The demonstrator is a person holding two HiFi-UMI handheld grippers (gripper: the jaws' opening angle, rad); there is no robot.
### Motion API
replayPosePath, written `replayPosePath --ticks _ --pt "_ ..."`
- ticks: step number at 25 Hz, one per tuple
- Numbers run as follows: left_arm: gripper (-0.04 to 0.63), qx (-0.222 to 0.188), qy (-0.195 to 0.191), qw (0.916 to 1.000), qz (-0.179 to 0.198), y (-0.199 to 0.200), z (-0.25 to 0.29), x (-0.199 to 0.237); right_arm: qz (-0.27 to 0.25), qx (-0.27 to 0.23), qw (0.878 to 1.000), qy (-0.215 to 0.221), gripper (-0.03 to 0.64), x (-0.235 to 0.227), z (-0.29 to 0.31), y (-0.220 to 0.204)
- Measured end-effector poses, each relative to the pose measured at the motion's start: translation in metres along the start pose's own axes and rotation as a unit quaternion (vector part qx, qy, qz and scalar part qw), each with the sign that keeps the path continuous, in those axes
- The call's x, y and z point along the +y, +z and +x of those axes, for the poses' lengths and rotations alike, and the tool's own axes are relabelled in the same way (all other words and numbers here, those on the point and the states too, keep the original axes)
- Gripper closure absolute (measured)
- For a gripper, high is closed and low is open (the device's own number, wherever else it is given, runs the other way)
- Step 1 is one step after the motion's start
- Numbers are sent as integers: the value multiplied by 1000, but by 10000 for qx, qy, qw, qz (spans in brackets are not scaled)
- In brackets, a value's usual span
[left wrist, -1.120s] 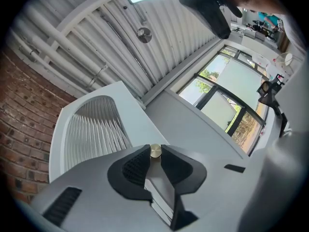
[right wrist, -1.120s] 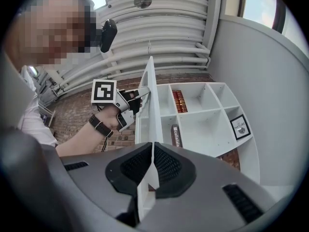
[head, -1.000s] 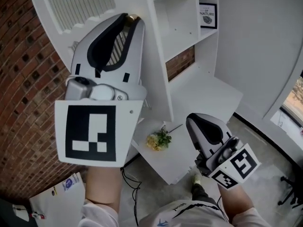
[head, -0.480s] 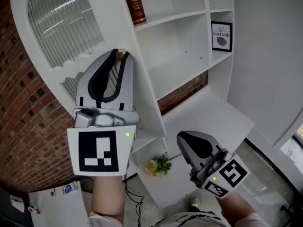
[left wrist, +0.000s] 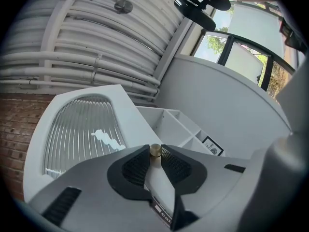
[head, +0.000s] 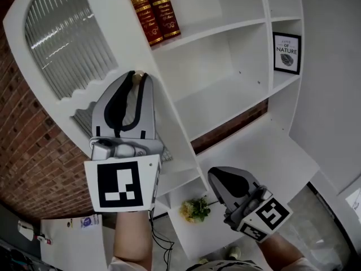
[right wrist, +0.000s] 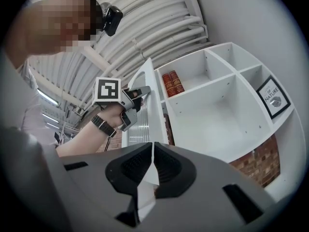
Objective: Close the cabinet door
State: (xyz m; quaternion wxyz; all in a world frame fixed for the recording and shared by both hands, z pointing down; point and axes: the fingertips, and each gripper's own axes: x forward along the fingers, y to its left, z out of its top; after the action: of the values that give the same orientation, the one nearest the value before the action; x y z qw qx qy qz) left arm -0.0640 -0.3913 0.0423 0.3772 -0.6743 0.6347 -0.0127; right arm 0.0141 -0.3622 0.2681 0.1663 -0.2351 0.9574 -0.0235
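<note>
Nearest the person, the right gripper (right wrist: 152, 146) hung low over the white tabletop (head: 271, 151), beside a small bunch of flowers (head: 196, 209). Its fingers (right wrist: 130, 170) were pressed together with nothing between them. It looked idle, and it would do best to stay low and out of the door's path.

Higher up and further out, the left gripper (head: 137, 81) was doing the work. Its fingers (left wrist: 137, 166) were narrowed onto the small brass knob (left wrist: 155, 150), pinching it right at their tips. That is a shallow hold on a round, smooth knob, so it would probably slip under a sideways tug. The pinch should be held firm and the push directed through the knob toward the cabinet.

The door (head: 110, 21), white with an arched pane of ribbed glass (head: 62, 38), stood swung well out from the cabinet (head: 225, 95), so most of the closing was not yet done. A door moves on an arc, so the hand ought to follow that curve and let the wrist turn with it. Forcing a straight line would likely twist the knob out of the fingers. Slowing near the frame should stop the door from slamming or bouncing back.

Beyond, two red books (head: 152, 10) stood upright on an upper shelf and a framed print (head: 286, 52) sat in a side compartment. Both appeared to sit back from the front edge, so neither seemed likely to block the door.
</note>
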Motion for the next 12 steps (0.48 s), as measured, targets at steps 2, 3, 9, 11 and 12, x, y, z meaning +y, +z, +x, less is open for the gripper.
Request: replayPosePath --ticks 2,3,9,11,12 --pt "514 44 23 9999 123 -4 5 0 16 -63 10000 9 597 -5 6 2" --pt "514 79 30 9998 180 -7 8 1 13 -95 10000 4 597 -7 9 3" --pt "511 173 12 9994 301 -20 27 7 -120 -147 9998 26 597 -7 22 6" --pt "510 188 60 9992 335 -24 31 8 -119 -154 9998 -11 597 -11 22 7" --pt "509 202 78 9992 349 -26 33 9 -117 -150 9998 -24 597 -13 23 7"
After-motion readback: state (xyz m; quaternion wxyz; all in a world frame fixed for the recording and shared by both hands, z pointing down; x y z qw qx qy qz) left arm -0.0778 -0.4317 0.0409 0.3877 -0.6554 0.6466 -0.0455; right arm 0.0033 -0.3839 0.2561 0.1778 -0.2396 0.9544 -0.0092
